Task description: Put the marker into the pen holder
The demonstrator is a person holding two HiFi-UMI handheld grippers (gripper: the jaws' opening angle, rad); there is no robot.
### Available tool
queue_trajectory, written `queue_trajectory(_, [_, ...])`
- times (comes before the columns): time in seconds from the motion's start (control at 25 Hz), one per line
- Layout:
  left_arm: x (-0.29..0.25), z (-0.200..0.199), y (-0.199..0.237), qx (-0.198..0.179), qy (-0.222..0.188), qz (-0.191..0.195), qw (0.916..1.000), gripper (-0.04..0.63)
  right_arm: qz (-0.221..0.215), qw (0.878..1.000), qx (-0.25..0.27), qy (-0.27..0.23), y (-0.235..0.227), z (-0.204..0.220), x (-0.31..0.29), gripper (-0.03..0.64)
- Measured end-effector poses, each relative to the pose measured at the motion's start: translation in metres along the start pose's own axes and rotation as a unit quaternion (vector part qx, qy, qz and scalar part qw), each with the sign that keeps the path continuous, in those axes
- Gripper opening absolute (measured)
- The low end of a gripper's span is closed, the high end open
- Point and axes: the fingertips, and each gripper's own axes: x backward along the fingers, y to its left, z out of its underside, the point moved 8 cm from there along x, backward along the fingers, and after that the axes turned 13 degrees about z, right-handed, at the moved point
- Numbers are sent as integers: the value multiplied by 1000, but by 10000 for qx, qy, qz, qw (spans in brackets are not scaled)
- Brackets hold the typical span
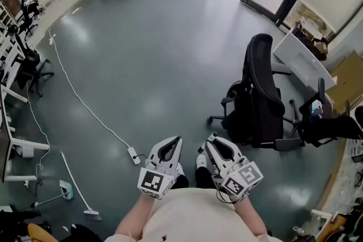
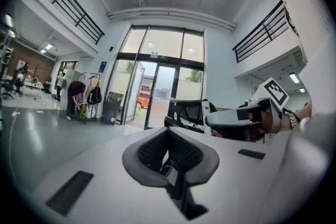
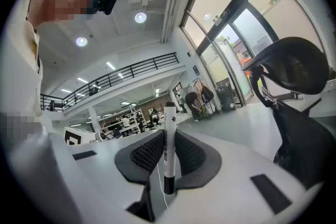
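Pressed close to the person's body at bottom centre, the right hand-held gripper (image 1: 212,140) clamps the upright marker (image 3: 169,149), the left hand-held gripper (image 1: 177,140) is clenched on nothing, and with no pen holder in view, a firm, steady carry seems wise.

On floor (image 1: 159,54): office chair (image 1: 264,99) at right side, cable (image 1: 85,105) along left side. Between right hand-held gripper (image 1: 215,144) jaws: marker (image 3: 169,149), upright.
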Motion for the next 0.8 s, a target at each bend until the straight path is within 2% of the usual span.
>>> queue_trajectory(0.16, [-16, 2, -7, -2, 13, 300, 9995, 9, 326, 9994, -60, -140, -11, 4, 19, 81])
queue_trajectory(0.32, [-42, 3, -21, -86, 33, 888, 9960, 9, 880, 9956, -139, -286, -26, 12, 48, 82])
queue_trajectory(0.52, [-76, 0, -49, -212, 132, 1680, 9855, 9, 1569, 9854, -347, -556, -42, 17, 87, 82])
queue_trajectory(0.68, [-104, -6, -89, -214, -108, 2203, 9751, 9, 1963, 9761, -500, -789, -59, 17, 125, 81])
queue_trajectory(0.8, [-121, -6, -121, -245, -35, 2515, 9675, 9, 2210, 9684, -599, -985, -72, 19, 157, 81])
